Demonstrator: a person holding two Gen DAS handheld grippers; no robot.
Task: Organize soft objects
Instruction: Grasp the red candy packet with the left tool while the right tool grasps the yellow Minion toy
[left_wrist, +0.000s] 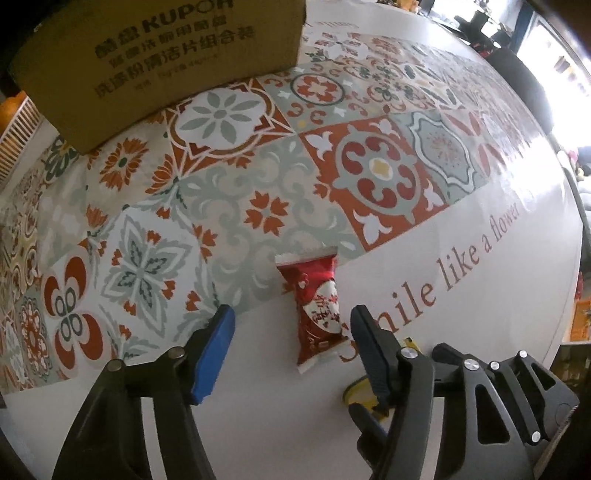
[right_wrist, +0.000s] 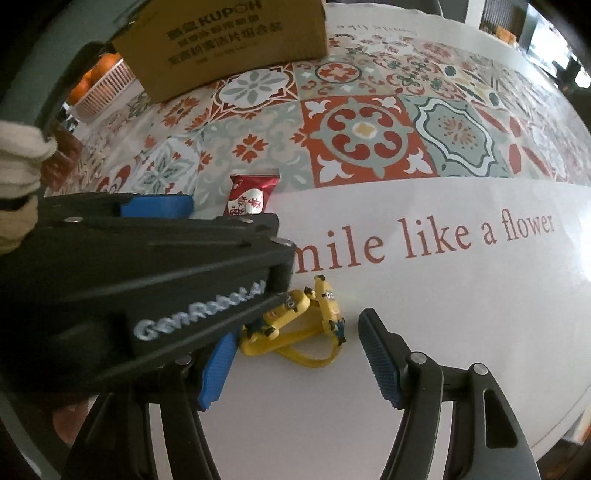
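While both hand-held grippers, left (left_wrist: 291, 325) & right (right_wrist: 295, 350), gape: 1 red packet (left_wrist: 314, 306), 2 yellow minion straps (right_wrist: 303, 321).

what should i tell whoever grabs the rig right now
Left gripper: open, empty, lined up on the red packet, which lies flat on the table between its fingers.
Right gripper: open, empty, low over the yellow minion straps, which lie in a loose tangle on the white part of the cloth; the left gripper's body crosses just above them.
Box: at the far edge of the table; its inside is not visible.
Done: nothing gripped yet that these views show.
Left: close on the packet and on the straps, then probably carry both to the box.
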